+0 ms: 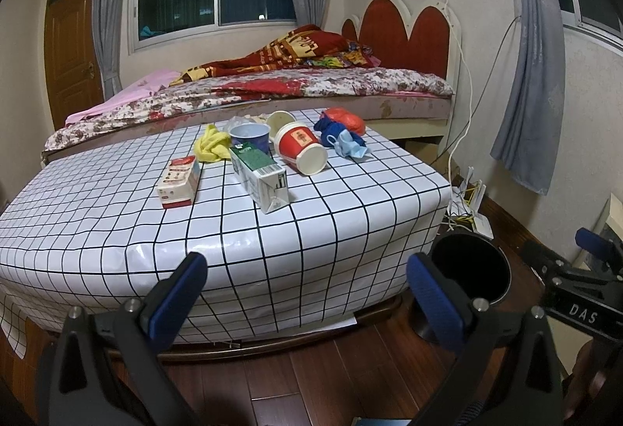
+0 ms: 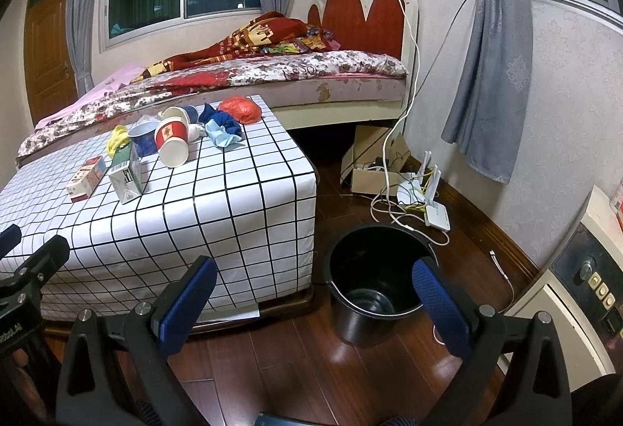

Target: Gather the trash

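Your left gripper and right gripper both hung with jaws spread, holding nothing. Well ahead of the left one, on the checked table, lay a green carton and a tipped red cup: probably light and crushable, so pinch the carton across its narrow sides. The black bucket stood just beyond your right gripper.

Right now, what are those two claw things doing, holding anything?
Left gripper: open, holding nothing.
Right gripper: open, holding nothing.

The blue cup sits half hidden behind the red paper cup.
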Demonstrator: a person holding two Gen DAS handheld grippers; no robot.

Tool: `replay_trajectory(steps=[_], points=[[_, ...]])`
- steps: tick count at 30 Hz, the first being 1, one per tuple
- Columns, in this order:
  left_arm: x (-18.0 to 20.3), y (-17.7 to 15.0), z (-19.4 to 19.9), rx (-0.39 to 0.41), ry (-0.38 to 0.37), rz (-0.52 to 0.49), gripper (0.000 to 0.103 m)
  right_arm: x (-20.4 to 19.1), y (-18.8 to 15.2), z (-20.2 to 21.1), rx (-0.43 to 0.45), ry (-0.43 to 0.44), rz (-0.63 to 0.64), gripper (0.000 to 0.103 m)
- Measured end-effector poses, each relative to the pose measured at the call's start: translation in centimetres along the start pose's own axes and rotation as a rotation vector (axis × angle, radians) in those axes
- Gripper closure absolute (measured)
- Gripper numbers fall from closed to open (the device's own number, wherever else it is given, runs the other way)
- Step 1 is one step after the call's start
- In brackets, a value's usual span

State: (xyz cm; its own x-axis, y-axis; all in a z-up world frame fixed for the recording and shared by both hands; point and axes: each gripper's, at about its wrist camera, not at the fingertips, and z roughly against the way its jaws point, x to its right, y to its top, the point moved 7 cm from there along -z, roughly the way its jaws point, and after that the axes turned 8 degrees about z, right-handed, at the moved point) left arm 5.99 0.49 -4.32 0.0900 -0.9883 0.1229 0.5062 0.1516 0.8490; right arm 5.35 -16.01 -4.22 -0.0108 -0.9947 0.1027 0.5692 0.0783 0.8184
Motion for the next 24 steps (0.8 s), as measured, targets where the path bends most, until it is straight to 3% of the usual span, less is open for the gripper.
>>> replay_trajectory(steps=[15,24], points=[[-0.3,0.0,0.1,-0.001,0.001,0.007,0.0,-0.1,0.1,0.0,0.001,0.002,0.003,0.001],[-3.1,1.3,-1.2,-0.009,0.019,0.063,0.0,-2.7,0.6,-1.3,-0.005,0.128,0.036,0.001]])
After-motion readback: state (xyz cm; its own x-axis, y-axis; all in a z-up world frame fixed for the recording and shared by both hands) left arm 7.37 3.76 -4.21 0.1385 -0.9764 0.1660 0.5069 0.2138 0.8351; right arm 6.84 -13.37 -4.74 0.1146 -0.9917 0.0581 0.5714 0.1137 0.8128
